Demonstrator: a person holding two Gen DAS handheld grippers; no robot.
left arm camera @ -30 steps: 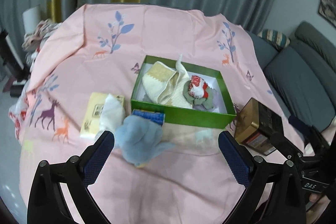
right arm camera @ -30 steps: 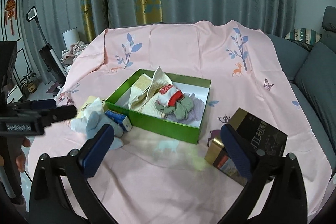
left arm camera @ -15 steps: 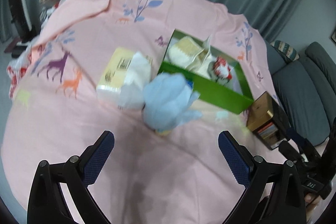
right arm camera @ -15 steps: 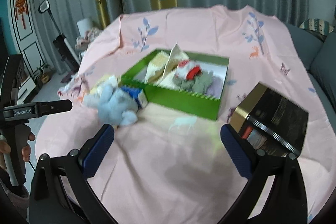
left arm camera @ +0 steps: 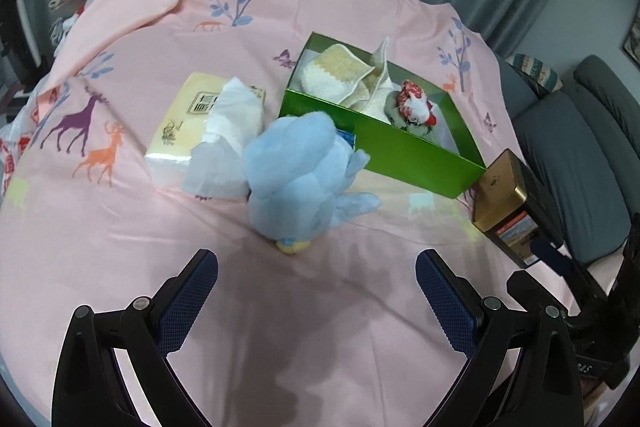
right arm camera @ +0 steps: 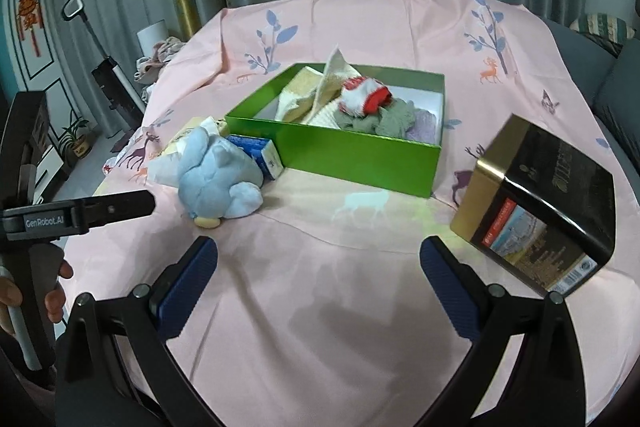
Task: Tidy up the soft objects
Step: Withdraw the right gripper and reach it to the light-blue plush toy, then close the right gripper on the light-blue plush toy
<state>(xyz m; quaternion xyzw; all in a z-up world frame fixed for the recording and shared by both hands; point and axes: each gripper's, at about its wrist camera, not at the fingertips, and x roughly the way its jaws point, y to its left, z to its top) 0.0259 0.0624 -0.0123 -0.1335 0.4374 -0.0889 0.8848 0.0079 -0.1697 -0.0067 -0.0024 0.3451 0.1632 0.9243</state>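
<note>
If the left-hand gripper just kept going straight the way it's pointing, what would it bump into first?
Most likely the blue plush toy. It lies on the pink cloth straight ahead of the open left gripper, between the lines of its two fingers. Depth is hard to judge in this fisheye view.

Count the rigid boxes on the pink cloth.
3: the open green cardboard box mid-table, the small blue-and-white carton against its front-left corner, and the black-and-gold tin box to its right. Others may hide behind the plush.
</note>
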